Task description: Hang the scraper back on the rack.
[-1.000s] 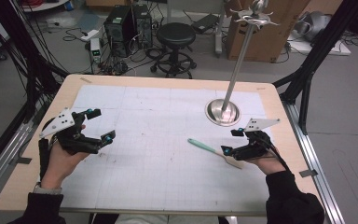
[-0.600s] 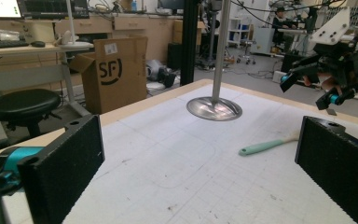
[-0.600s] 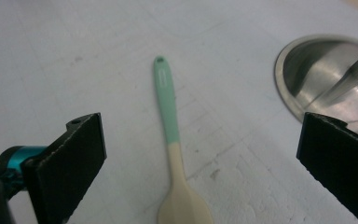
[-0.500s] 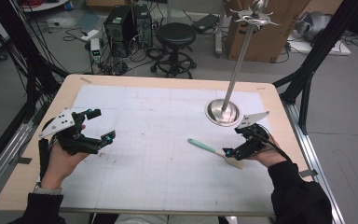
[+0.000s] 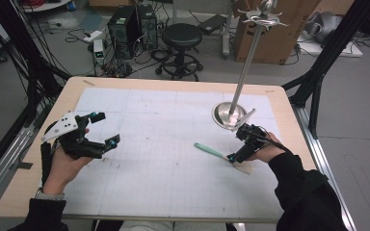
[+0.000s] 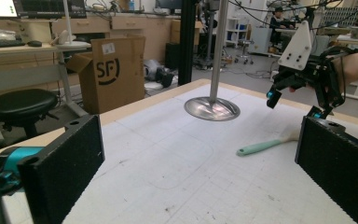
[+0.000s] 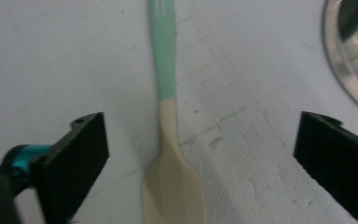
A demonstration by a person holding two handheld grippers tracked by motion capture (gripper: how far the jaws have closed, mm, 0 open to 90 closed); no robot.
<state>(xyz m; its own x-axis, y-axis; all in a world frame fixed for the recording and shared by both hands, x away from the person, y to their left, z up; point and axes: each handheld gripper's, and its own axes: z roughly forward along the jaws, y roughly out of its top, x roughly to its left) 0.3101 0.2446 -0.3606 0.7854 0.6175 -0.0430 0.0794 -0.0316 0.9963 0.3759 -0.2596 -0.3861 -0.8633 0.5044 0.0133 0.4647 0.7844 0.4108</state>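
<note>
A spatula (image 5: 212, 150) with a mint-green handle and a cream blade lies flat on the white gridded mat, right of centre. My right gripper (image 5: 233, 156) points down over its blade end, open. In the right gripper view the spatula (image 7: 168, 70) runs up between the two black pads of that gripper (image 7: 204, 126), touching neither. Those jaws have just been closing a little from their widest. My left gripper (image 5: 107, 128) hovers over the mat's left side, open and holding nothing. In the left gripper view its own pads (image 6: 65, 163) stand wide apart, with the spatula (image 6: 261, 147) and the right gripper (image 6: 294, 103) farther off.
A metal stand with a round dished base (image 5: 229, 115) and a tall pole stands on the mat just behind the right hand. The wooden table (image 5: 183, 83) has metal rails at both sides. A stool (image 5: 182, 36), computer towers and a cardboard box lie beyond the far edge.
The right hand has shifted a little left and away, toward the stand, and tipped its gripper down over the spatula's blade end. The left hand and the spatula have stayed put.
</note>
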